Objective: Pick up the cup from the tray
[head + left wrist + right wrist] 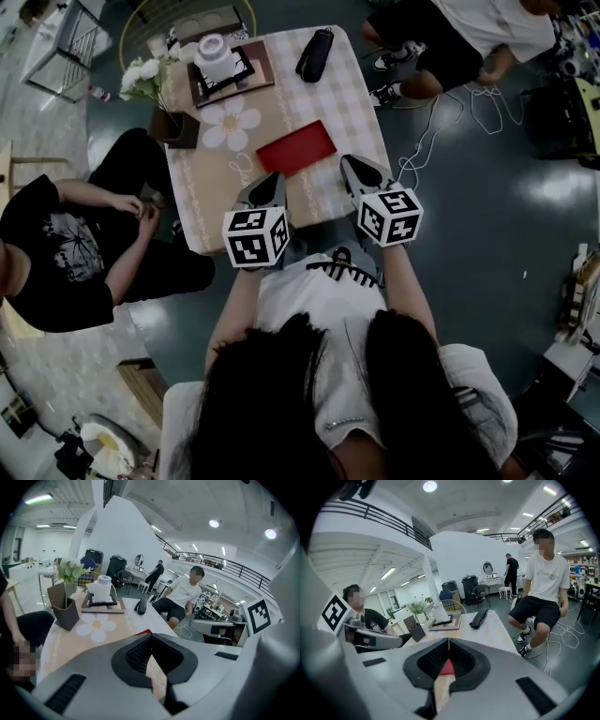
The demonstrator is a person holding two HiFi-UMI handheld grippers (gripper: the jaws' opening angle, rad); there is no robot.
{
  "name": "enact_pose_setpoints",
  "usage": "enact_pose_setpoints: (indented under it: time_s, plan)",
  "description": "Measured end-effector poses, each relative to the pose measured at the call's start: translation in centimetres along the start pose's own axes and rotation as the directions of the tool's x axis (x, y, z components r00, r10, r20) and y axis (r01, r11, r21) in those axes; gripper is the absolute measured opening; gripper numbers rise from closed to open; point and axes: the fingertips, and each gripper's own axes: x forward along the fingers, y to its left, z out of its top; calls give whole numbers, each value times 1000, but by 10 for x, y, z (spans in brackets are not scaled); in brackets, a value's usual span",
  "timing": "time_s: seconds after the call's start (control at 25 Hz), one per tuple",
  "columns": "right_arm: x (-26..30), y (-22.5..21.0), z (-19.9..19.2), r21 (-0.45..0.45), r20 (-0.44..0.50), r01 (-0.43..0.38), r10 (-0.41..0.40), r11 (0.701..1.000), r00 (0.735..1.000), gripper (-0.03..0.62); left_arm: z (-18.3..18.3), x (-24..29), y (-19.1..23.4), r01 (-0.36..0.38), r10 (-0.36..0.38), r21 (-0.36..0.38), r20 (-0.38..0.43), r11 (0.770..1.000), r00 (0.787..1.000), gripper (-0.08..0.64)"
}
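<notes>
A white cup (pixel 216 58) stands on a dark brown tray (pixel 251 75) at the far end of the checked table; it also shows in the left gripper view as the cup (pixel 104 588) on the tray (pixel 102 607), and small in the right gripper view as the cup (pixel 439 611). My left gripper (pixel 277 178) and right gripper (pixel 348 161) hover side by side over the table's near edge, well short of the tray. Both are shut with nothing between the jaws, seen in the left gripper (pixel 151 637) and right gripper (pixel 448 641) views.
A flat red item (pixel 296 148) lies just beyond the grippers. A flower-shaped mat (pixel 231 122), a dark vase of white flowers (pixel 174 125) and a black case (pixel 315 53) share the table. One person (pixel 56 244) sits at the left, another (pixel 450 42) at the far right, with cables (pixel 450 117) on the floor.
</notes>
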Motion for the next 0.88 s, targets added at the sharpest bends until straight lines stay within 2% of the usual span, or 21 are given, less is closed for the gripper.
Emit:
enact_pose_setpoints:
  time_s: [0.2,0.52,0.88]
  plan:
    - [4,11,6,-27,-1,-20,20,999,1000,11,-6,1,-8,-2,2,9,-13,1000,1000,8]
    - [8,6,2,-72,-41,22,-25,997,999,9,-5,-1,-10,-26,26,4,7,1000,1000,8]
    - [12,5,-7,-82,-81,19,-26,996,996,9,-6,-3,-8,-56,56,-6,13,998,998,8]
